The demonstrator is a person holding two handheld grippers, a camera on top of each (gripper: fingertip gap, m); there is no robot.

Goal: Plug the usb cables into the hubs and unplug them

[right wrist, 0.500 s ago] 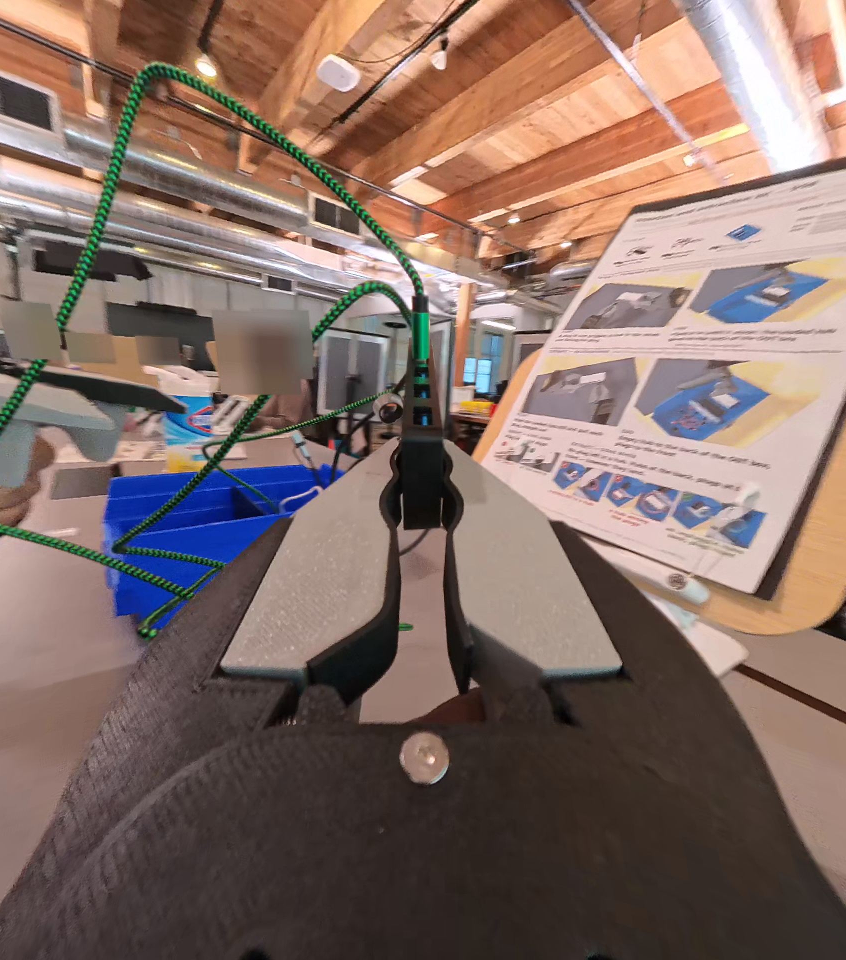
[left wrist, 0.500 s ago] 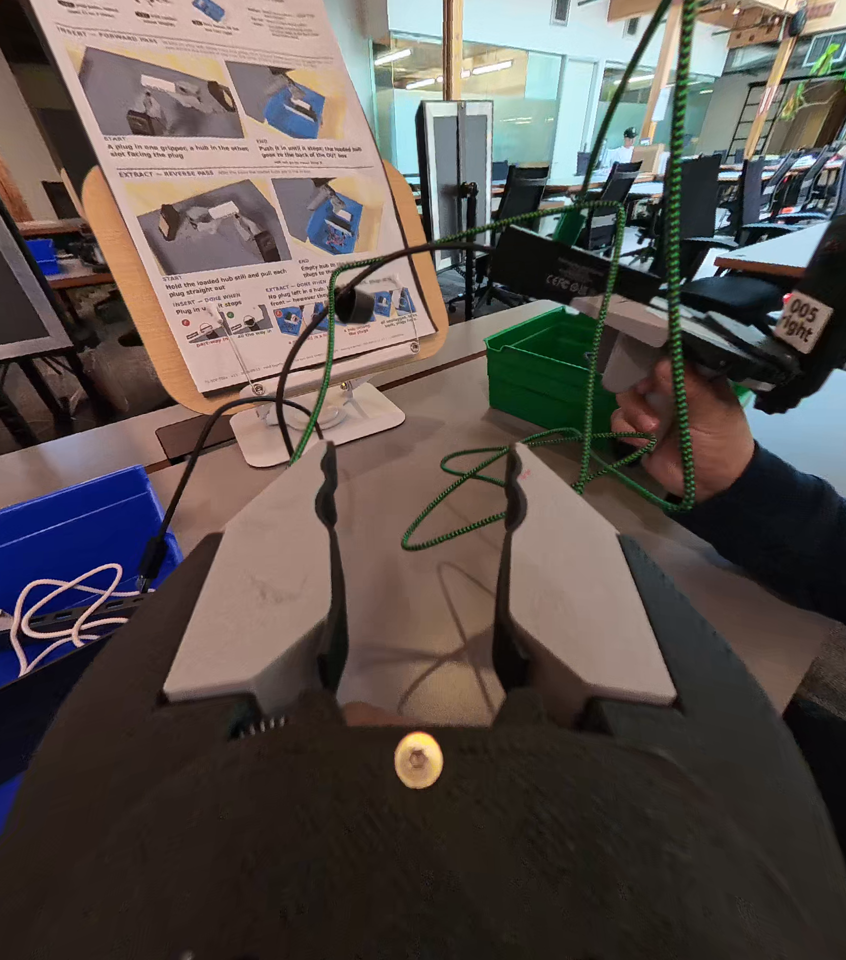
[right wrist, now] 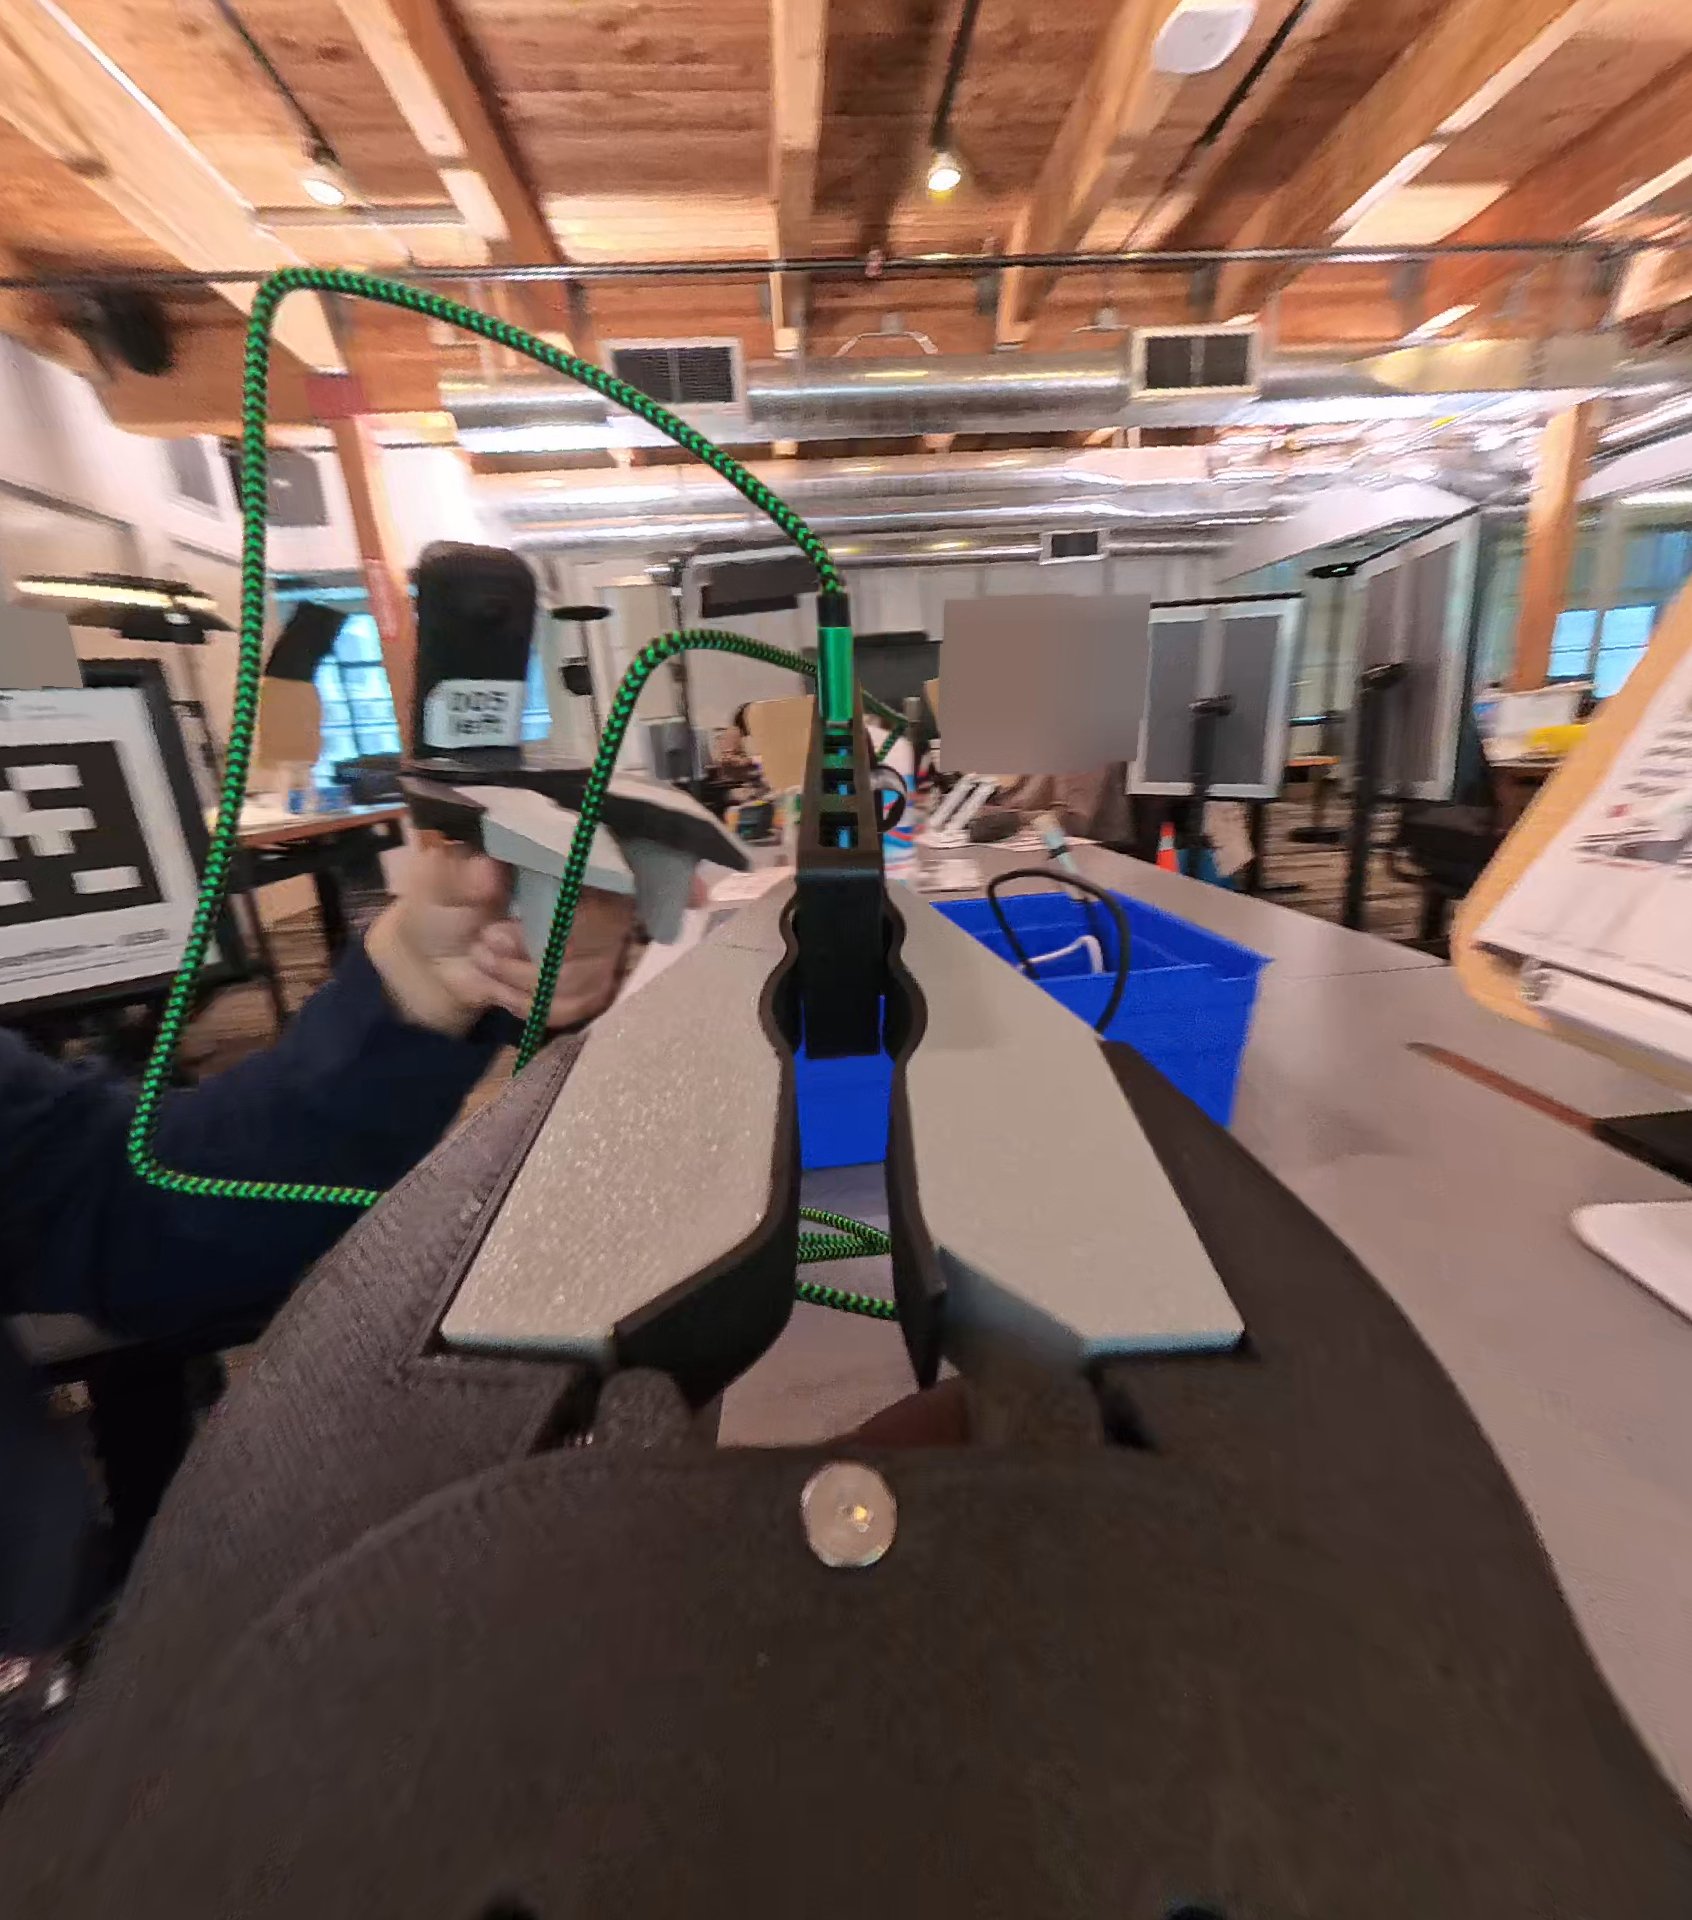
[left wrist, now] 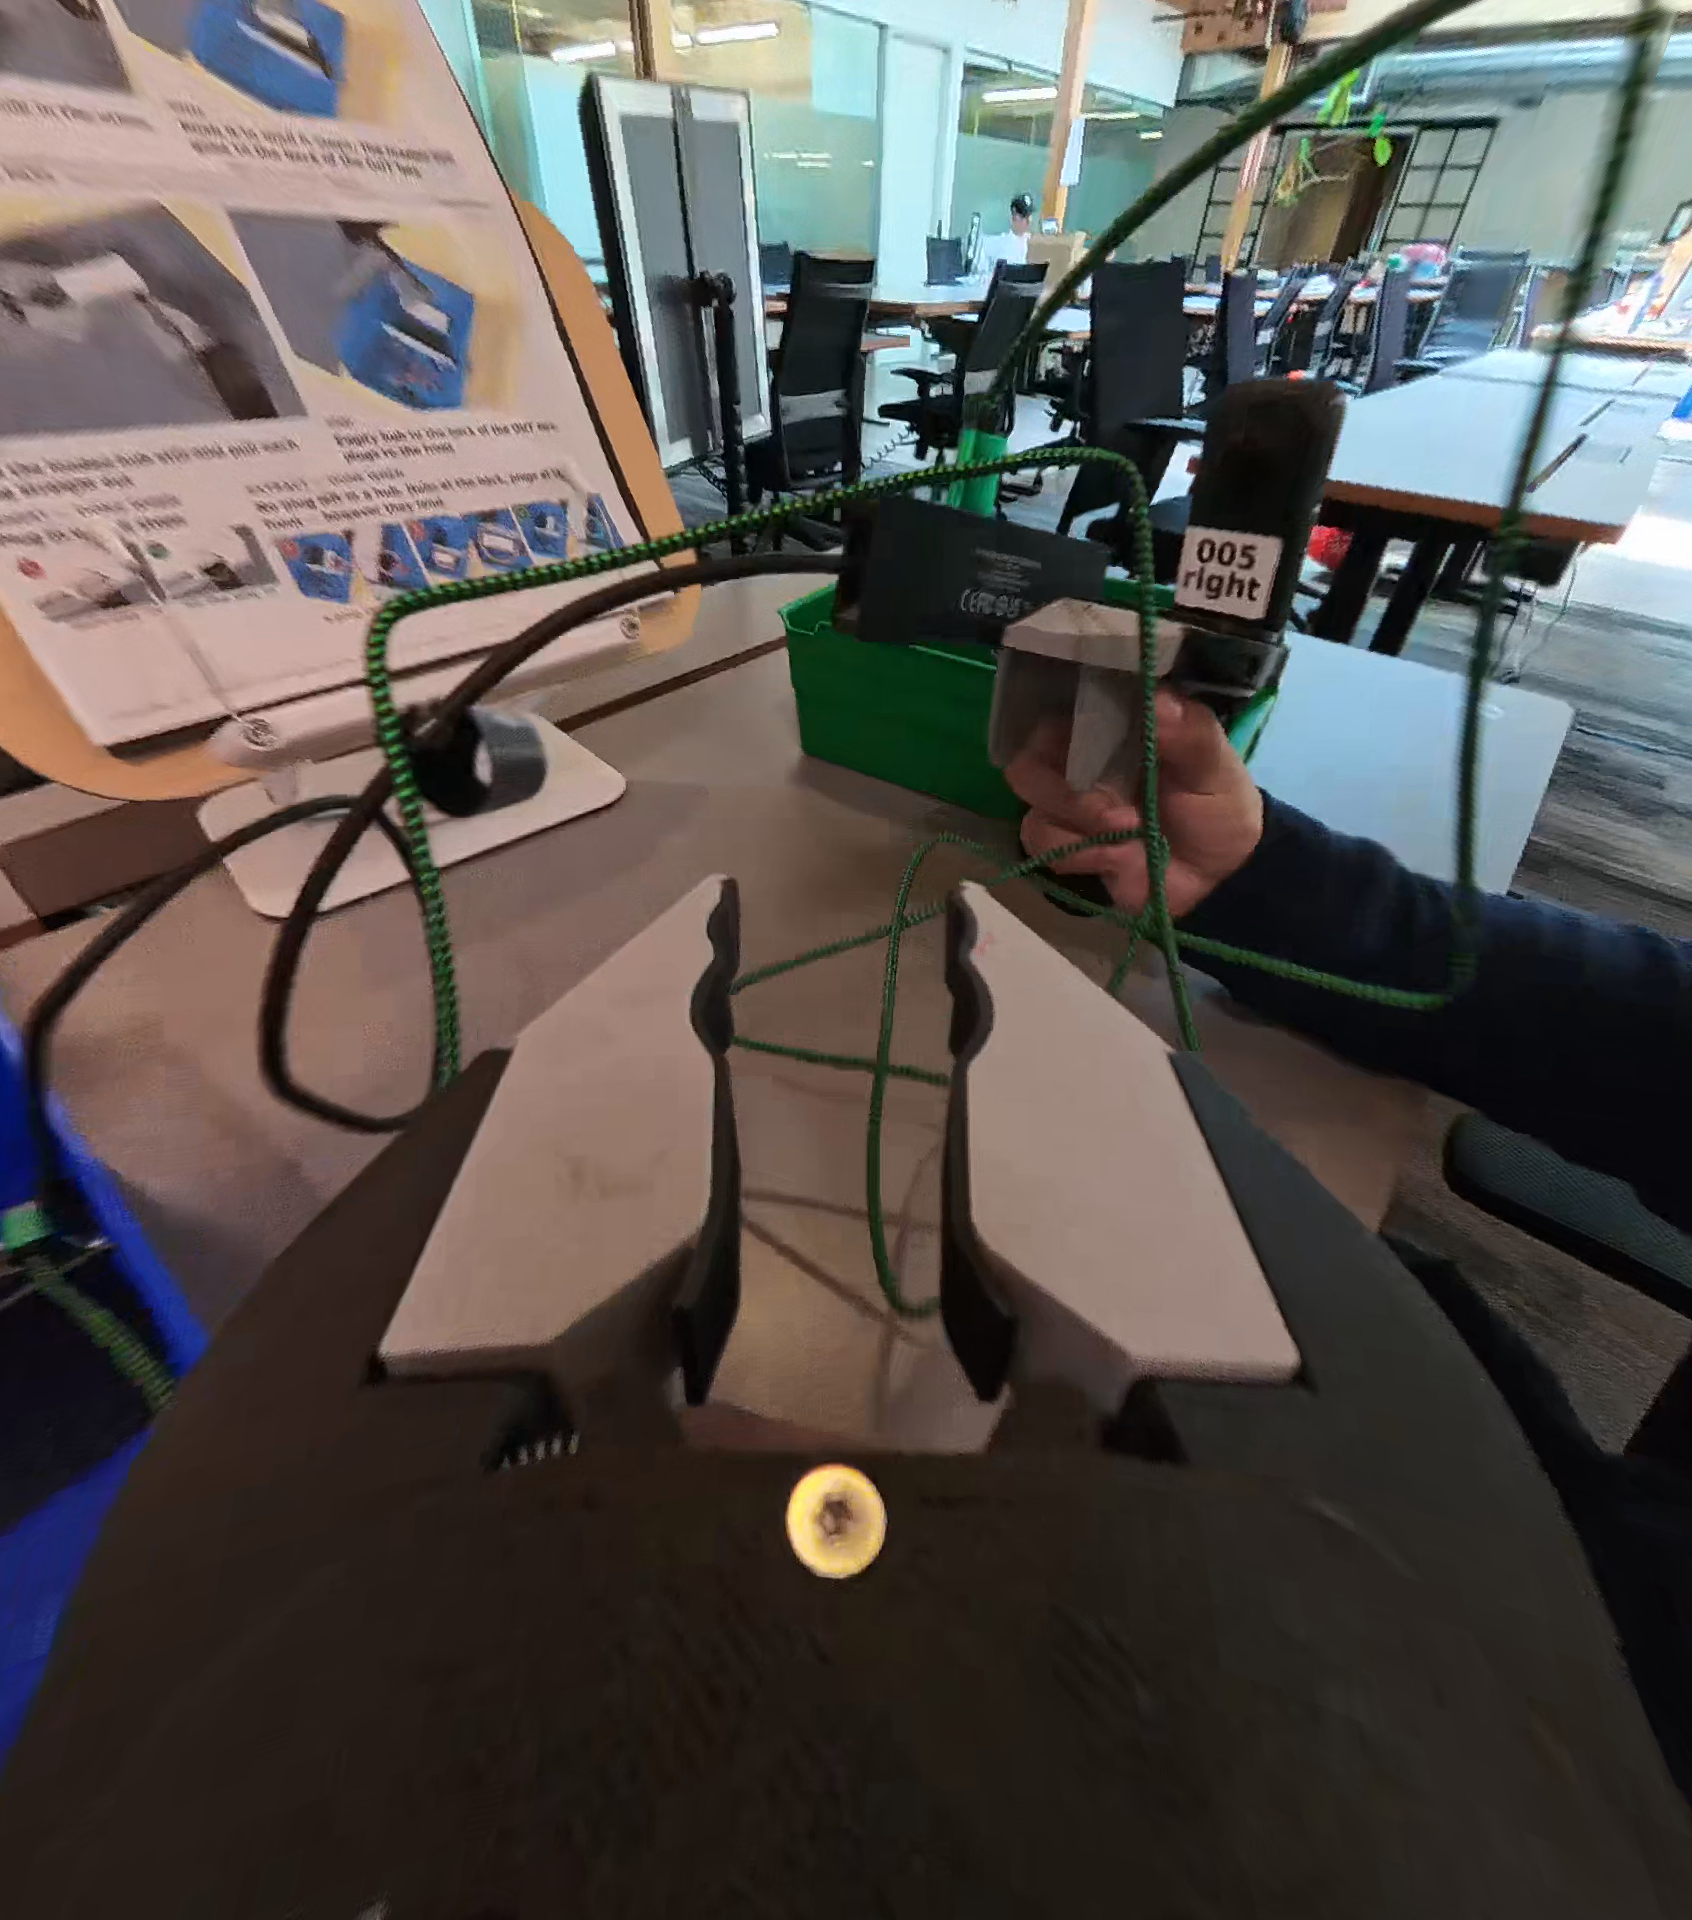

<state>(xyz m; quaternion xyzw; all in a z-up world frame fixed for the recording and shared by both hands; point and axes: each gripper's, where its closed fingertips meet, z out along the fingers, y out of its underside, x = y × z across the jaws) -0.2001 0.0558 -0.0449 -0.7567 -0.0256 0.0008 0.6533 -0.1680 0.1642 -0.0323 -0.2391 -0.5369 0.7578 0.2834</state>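
Black and slim, the hub (right wrist: 837, 914) is sitting clamped upright between our right gripper (right wrist: 842, 966) jaws with the green braided cable (right wrist: 244, 665) plugged into its top and looping away, while our left gripper (left wrist: 842, 966) is hovering wide and empty over the grey table (left wrist: 613, 914).

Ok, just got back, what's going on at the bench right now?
A person holds a gripper in each hand. The right gripper has its jaws shut on a black hub with a green braided cable plugged into its far end. The left gripper is open and empty above the table, cable loops trailing under it.
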